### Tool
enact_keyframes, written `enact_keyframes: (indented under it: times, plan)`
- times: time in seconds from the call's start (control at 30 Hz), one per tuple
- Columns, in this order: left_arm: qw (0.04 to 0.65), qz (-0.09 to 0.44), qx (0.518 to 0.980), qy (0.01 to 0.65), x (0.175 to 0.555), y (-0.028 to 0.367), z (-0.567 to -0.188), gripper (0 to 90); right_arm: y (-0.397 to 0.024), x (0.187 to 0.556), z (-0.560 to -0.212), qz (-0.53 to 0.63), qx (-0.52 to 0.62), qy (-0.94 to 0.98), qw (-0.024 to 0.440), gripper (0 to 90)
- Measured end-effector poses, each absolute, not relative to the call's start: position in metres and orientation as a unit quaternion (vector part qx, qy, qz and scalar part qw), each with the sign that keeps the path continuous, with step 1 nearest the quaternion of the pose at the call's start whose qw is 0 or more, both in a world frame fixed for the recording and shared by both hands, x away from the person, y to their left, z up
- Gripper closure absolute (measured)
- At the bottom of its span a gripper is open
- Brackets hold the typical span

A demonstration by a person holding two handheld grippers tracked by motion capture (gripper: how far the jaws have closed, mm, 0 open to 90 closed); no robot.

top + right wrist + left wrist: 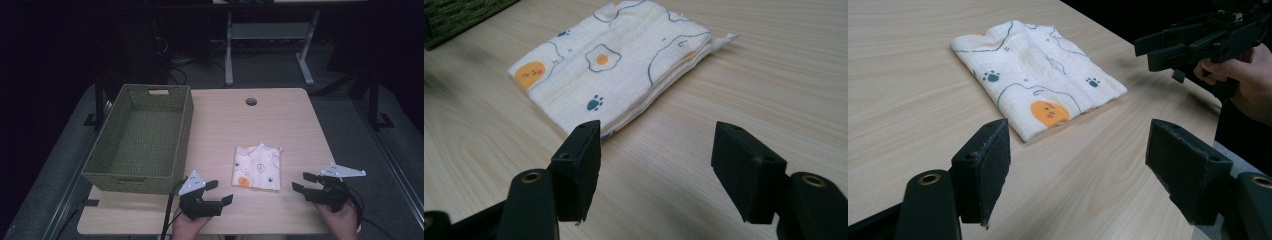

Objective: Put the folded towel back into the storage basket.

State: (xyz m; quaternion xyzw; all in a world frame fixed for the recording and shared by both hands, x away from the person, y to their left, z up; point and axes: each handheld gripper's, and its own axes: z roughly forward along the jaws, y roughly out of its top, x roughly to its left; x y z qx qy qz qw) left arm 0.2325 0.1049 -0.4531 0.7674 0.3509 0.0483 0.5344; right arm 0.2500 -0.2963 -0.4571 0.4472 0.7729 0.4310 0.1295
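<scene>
Basket [141,142]: a green woven rectangular basket stands on the left part of the light wood counter [280,120]. It holds nothing, and a handle slot is cut in its far wall and another in its near wall.

Left gripper [220,192]: held in the person's left hand [191,224] at the near edge of the counter, just in front of the near right corner of the basket. The 2 jaws are spread wide and grip nothing. In the left gripper view the jaws point over bare wood toward the near corner of the cloth [1035,82], with a clear gap between jaws and cloth. A grey three-cornered plate sits on top of this gripper, and its cable trails off the near edge.

Cloth: a folded white cloth lies flat on the counter between the 2 grippers, right of the basket and apart from it. It is printed with dark blue outlines, paw marks, a fried egg and orange round faces. Several folded layers show at its edge in the right gripper view.

Cable hole [251,102]: a round grey hole sits near the far edge of the counter, beyond the cloth.

Right gripper [303,181]: held in the person's right hand [340,215] near the right near corner of the counter, right of the cloth. Its 2 jaws are also wide apart and grip nothing; they point toward the cloth without touching it.
</scene>
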Motion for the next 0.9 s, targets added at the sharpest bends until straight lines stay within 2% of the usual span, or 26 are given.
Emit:
enact_keyframes:
  times: [0.57, 0.9]
  plan:
    - [0.532, 0.048, 0.771, 0.347, 0.236, 0.104, -0.45, 26.3, -0.288, 0.253, -0.454, 0.434, 0.447, 0.772, 0.125, 35.5]
    - [0.511, 0.044, 0.786, 0.345, 0.265, 0.078, -0.436, 26.4, -0.283, 0.268, -0.444, 0.442, 0.449, 0.769, 0.109, 33.8]
